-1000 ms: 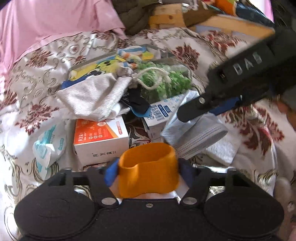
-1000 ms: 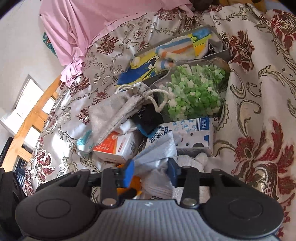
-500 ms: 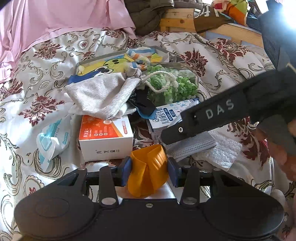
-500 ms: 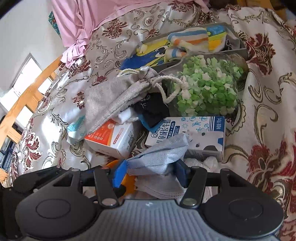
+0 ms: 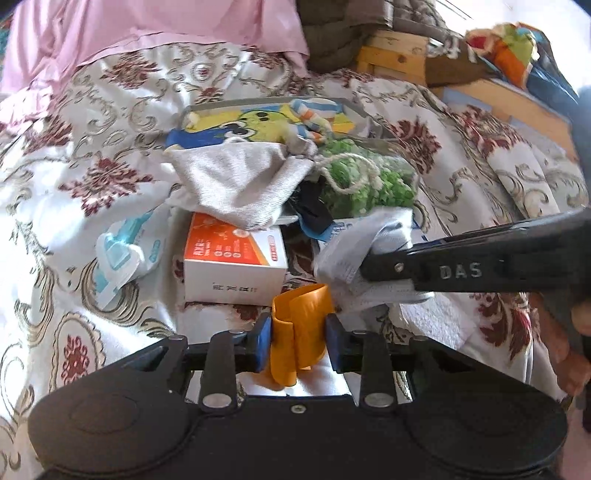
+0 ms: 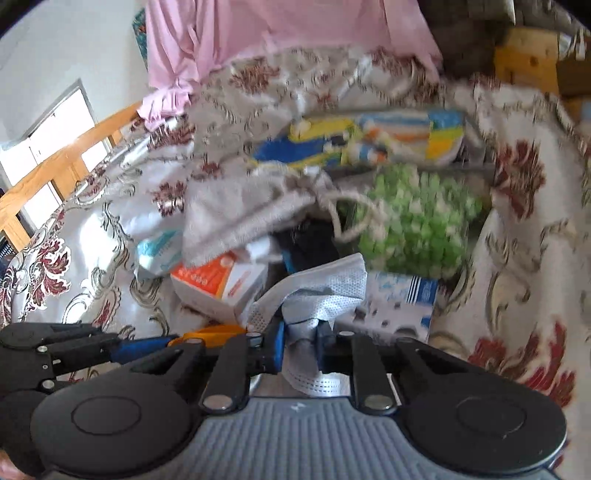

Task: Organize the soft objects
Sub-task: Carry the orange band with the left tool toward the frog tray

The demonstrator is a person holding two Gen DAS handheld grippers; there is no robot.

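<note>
Your left gripper (image 5: 298, 341) was closed most of the way on the folded orange soft rubbery band (image 5: 300, 328), both blue pads pressed into its sides so it buckled between them. It sat just off the floral patterned bedspread (image 5: 74, 236).

Ahead-left of that claw: a white-and-teal wet-wipe pack (image 5: 122, 254), lying flat. Straight ahead, just beyond the fingertips: a white cardboard box with an orange top (image 5: 234, 264). Draped over its far edge: a grey knit drawstring pouch (image 5: 240, 184), its cord looping right onto a clear bag of green and white pieces (image 5: 364, 186). Behind those, a flat yellow-and-blue cartoon-print pack (image 5: 258, 123). A pink sheet (image 5: 147, 29) lay at the far back.

Ahead-right of the left claw, your right gripper (image 6: 300, 347) came in from the right, nearly touching the orange band. It was pinched almost fully closed on a crumpled pale blue-grey disposable face mask (image 6: 317, 291), held up off the bed; the mask's bunched end stuck out past the fingertips, and its pleated edge hung down behind the pads.

Beyond the right claw, ahead-right: a white-and-blue printed carton (image 6: 399, 299), lying flat and partly hidden by the mask. The right wrist view was motion-blurred, so finer detail there was unreadable.
</note>
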